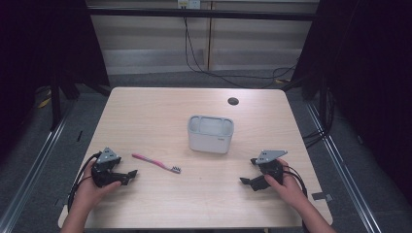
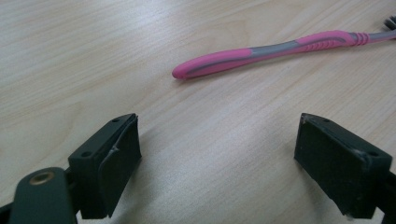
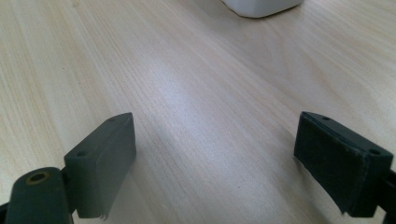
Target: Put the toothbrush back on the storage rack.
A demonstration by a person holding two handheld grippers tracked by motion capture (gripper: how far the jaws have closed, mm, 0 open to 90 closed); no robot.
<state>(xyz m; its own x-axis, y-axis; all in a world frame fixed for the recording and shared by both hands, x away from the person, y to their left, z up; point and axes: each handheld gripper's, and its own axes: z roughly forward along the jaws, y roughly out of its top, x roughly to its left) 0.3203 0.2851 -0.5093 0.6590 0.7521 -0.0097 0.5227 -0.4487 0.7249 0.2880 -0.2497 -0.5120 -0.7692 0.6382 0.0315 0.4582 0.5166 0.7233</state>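
- While both grippers rest low on the tabletop [image 1: 160, 107], the likely step is picking up the pink toothbrush [image 1: 156, 163], which lies flat just ahead of the left gripper [image 1: 127, 176] and well to the left of the white holder [image 1: 210, 134].
- Left gripper: jaws spread wide with nothing between them; in the left gripper view the toothbrush handle [image 2: 261, 52] lies just beyond the pads [image 2: 120, 163].
- Right gripper [image 1: 250, 172]: jaws equally wide and empty, with only bare wood between them in the right gripper view [image 3: 215, 158].
- To do it well, I would bring the left gripper forward so the jaws straddle the handle crosswise near its thicker middle, then close squarely; a skewed approach could roll or push it away.
- Toothbrush: slim, gently curved plastic, pink with a grey rubbery inlay and ribbed grip, bristles at the far end.
- Holder: smooth white rounded box, open-topped with compartments.
- Tabletop: pale wood-grain laminate, smooth and slightly glossy, so the toothbrush may slide.
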